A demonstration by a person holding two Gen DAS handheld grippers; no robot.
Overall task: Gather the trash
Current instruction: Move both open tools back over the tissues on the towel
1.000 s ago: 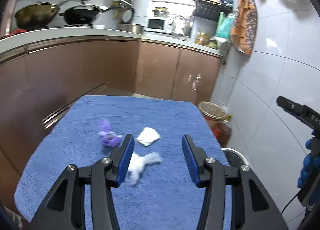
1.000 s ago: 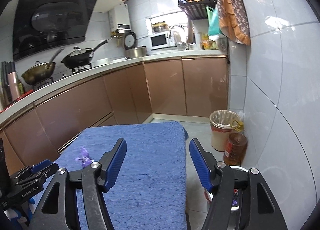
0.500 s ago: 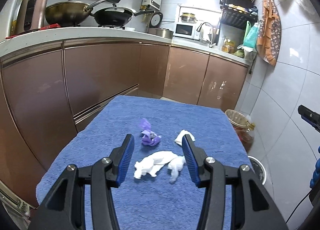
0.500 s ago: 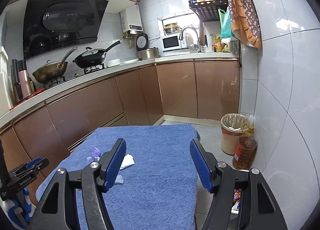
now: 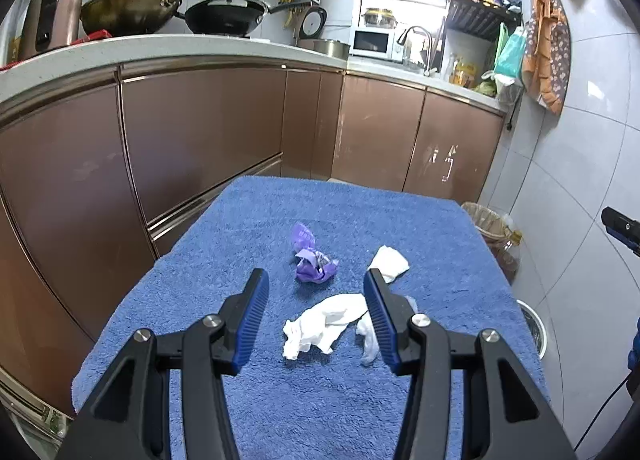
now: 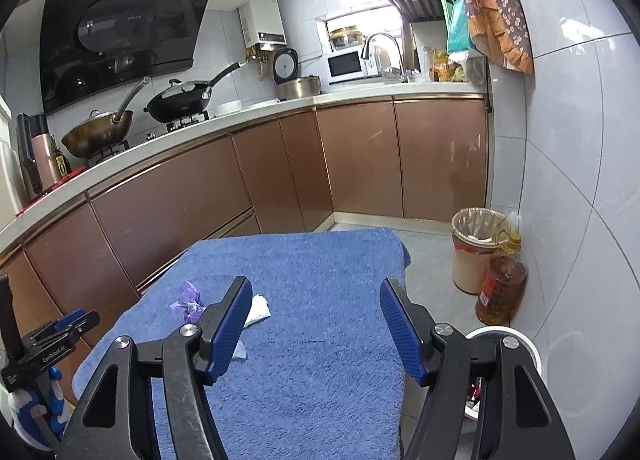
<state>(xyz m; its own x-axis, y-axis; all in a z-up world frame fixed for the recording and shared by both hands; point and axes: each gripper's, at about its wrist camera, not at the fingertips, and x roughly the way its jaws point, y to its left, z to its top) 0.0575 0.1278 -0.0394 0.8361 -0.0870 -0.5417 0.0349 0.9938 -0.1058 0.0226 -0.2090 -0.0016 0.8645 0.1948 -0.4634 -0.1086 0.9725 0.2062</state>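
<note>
While we look along the left gripper, we see its two blue pads standing apart at a middle width, and nothing is pressed between them. Just ahead of its fingertips, low between them, lies the big white tissue on the blue towel. This tissue is long and crumpled; its long axis runs across the gripper, from the lower left up to the right finger, where one end goes behind the right pad. A smaller twisted white piece hangs down beside the right finger.

Further ahead, about in the middle of the gap, we see the purple wrapper. It is crumpled, and its narrow tail points away from the gripper. To the right of it, just beyond the right fingertip, is a small folded white tissue.

For the right gripper, the jaws are also open, a little wider, and hold nothing; only bare towel is between them. The same scraps lie at its left finger.

To the right of the table, on the floor, stands a lined trash bin by the wall; inside it we see only a little white something. Touching it, nearer to us, is an oil bottle with brown liquid. Below the right finger of the right gripper, a white round container is partly hidden; we cannot tell what it contains.
</note>
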